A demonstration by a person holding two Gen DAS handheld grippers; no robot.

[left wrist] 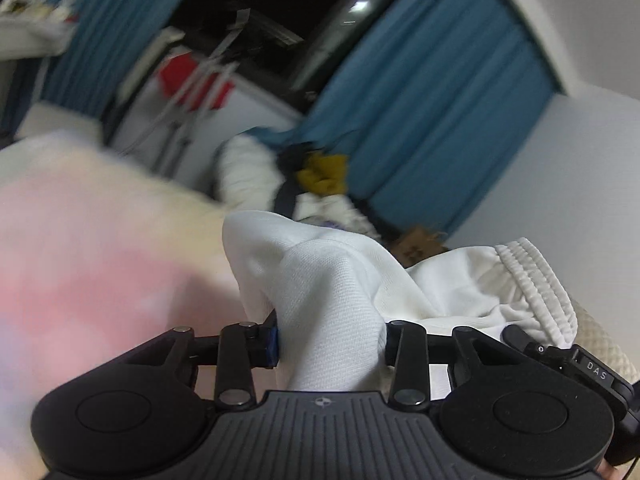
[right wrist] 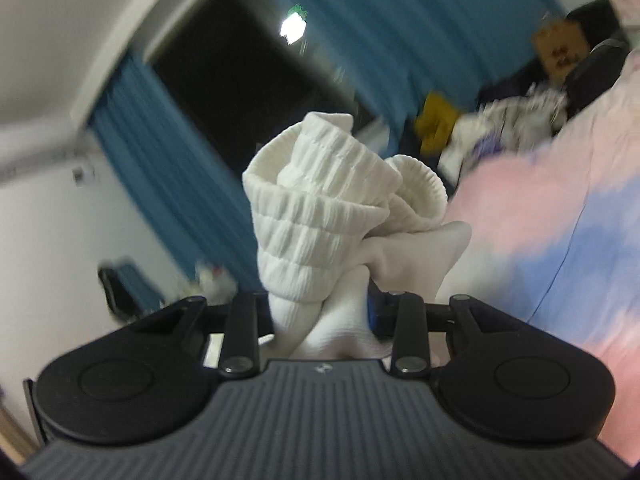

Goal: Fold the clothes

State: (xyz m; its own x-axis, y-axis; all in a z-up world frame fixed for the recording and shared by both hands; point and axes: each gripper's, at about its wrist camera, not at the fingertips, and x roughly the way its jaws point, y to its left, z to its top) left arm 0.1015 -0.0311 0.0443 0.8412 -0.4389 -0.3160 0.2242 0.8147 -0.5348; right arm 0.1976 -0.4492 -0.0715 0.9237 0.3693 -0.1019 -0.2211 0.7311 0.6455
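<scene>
Your left gripper (left wrist: 330, 344) is clamped on a bunch of the white garment (left wrist: 332, 280): the smooth knit fabric fills the gap between the jaws and rises in a peak just ahead of them. To the right of that gripper the same cloth runs out to its ribbed elastic waistband (left wrist: 536, 280), which ends beside your other gripper's black body at the right edge of the view.

Your right gripper (right wrist: 324, 312) is likewise closed on the garment, here on the waistband end (right wrist: 320, 208) (the ribbed band is scrunched into a thick roll standing straight up from between the jaws). Both grippers are only partly closed, held apart by the wad of fabric pressed between the pads.

Left of the left gripper, and right of the right one, lies a pink and blue bedspread (right wrist: 560, 220). Farther ahead of both grippers sits a blurred heap of other clothes (left wrist: 316, 176), with something mustard yellow among them, and behind it hang blue curtains (left wrist: 432, 100) on either side of a dark window (right wrist: 240, 64). The background is smeared, so finer detail cannot be made out.
</scene>
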